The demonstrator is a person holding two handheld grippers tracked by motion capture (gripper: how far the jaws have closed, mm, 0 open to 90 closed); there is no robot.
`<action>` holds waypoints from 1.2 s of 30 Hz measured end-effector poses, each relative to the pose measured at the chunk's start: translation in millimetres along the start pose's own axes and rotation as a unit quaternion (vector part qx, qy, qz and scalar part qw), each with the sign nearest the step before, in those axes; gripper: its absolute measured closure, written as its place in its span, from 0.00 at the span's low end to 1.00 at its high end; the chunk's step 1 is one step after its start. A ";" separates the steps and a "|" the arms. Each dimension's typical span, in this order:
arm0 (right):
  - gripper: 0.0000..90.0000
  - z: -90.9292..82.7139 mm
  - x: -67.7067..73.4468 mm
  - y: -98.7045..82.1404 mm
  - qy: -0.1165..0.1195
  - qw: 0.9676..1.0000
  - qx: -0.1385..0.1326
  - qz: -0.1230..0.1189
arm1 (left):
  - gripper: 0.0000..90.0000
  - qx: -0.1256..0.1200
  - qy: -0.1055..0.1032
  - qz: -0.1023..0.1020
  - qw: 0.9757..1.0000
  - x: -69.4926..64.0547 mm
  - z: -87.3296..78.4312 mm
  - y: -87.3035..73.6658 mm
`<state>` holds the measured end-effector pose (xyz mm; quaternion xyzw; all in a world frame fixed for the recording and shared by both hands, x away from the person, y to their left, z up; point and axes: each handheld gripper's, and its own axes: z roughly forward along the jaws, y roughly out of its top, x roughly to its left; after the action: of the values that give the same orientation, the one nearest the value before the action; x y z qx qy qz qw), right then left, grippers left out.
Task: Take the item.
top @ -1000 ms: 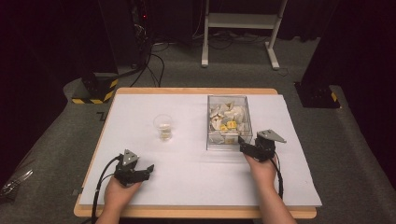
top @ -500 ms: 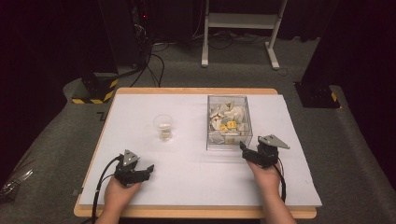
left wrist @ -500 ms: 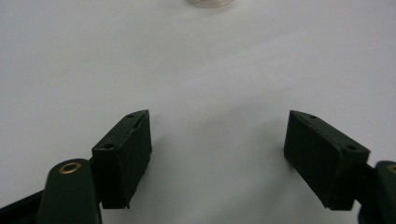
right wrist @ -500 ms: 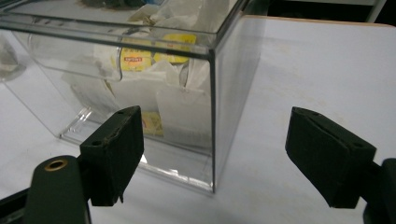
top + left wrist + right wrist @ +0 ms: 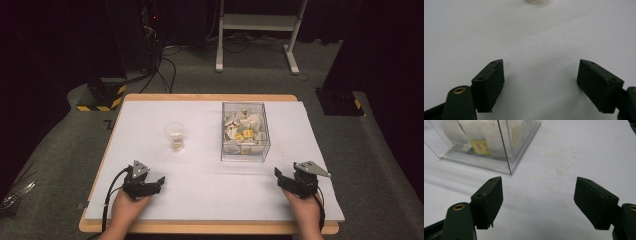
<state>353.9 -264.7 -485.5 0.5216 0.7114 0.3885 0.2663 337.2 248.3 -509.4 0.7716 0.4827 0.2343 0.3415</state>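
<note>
Two grippers, left (image 5: 159, 181) and right (image 5: 278, 176), jaws apart and empty, the right's just narrowing; packets in clear box (image 5: 245, 150) mid-table beside small cup (image 5: 174, 137); advise reaching straight down through the box's open top.

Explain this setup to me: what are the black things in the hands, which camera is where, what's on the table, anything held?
No robot arm here: a person holds a hand-held two-jaw tool in each hand. The high view looks down from above the person's side; the left gripper is at its left, the right gripper at its right. The other two pictures come from cameras riding on the tools, looking along their black jaws.

On the white table stand a small clear cup and a clear box of white and yellow packets.

Both grippers are open with nothing between the jaws. The right gripper's jaws have just been closing a little. The right gripper view shows the box's near corner just ahead.
</note>
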 end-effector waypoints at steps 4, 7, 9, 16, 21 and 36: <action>0.25 -6.8 -4.2 -12.1 -0.013 1.000 0.020 -0.007 | 0.25 0.004 -0.005 -0.006 1.000 1.4 0.0 0.2; 0.22 -7.8 -5.0 -18.9 -0.012 0.999 0.036 -0.010 | 0.25 0.004 -0.003 -0.008 1.000 0.9 -0.2 0.1; 0.22 -7.4 -2.6 -20.7 -0.007 0.999 0.043 -0.018 | 0.25 0.005 -0.005 -0.010 1.000 1.4 -0.2 0.2; 0.23 -3.7 5.0 -21.8 -0.003 0.997 0.059 -0.050 | 0.24 0.006 -0.011 -0.013 1.000 2.1 -0.2 0.2; 0.21 -2.7 2.3 -21.4 0.001 0.997 0.061 -0.042 | 0.24 0.006 -0.007 -0.009 1.000 1.5 -0.1 0.2; 0.09 29.8 -7.7 1.3 -0.019 0.994 0.108 -0.018 | 0.23 0.007 -0.007 -0.007 1.000 1.5 -0.2 0.4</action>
<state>380.5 -263.6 -501.2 0.5416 0.7535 0.2943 0.2287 337.9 249.6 -509.0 0.7723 0.4876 0.2232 0.3406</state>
